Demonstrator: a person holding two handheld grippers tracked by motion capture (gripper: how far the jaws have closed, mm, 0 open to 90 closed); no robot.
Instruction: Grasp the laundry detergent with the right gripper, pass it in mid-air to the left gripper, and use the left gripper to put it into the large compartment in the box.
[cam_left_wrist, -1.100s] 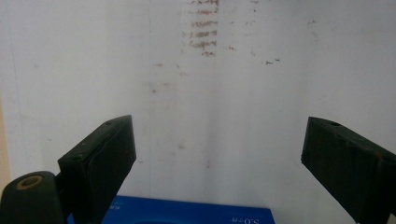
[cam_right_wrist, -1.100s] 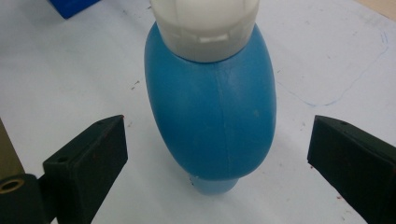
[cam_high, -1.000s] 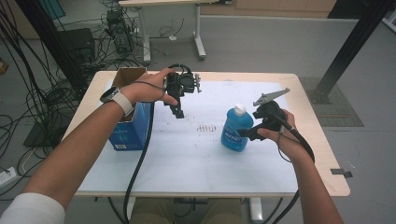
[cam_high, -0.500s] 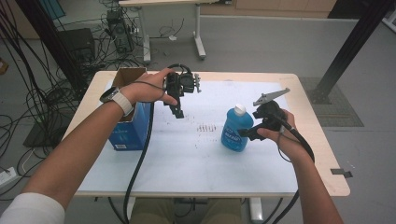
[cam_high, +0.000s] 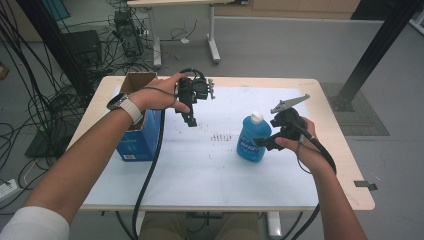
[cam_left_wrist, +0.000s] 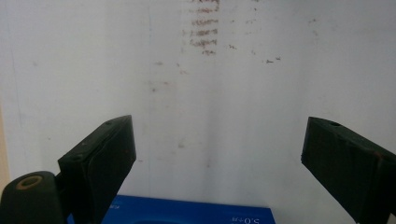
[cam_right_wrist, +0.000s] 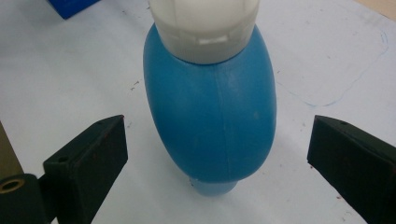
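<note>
White table, right gripper level, fingers wide around blue bottle; left gripper downward, wide.

Blue box w/ open flaps at table left edge — upright.

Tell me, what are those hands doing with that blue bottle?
A person sits at a table holding tongs in each hand. The right tongs are open beside the blue bottle, which stands upright with nothing squeezing it yet. The left tongs hang open above the white sheet, near a blue box.
</note>
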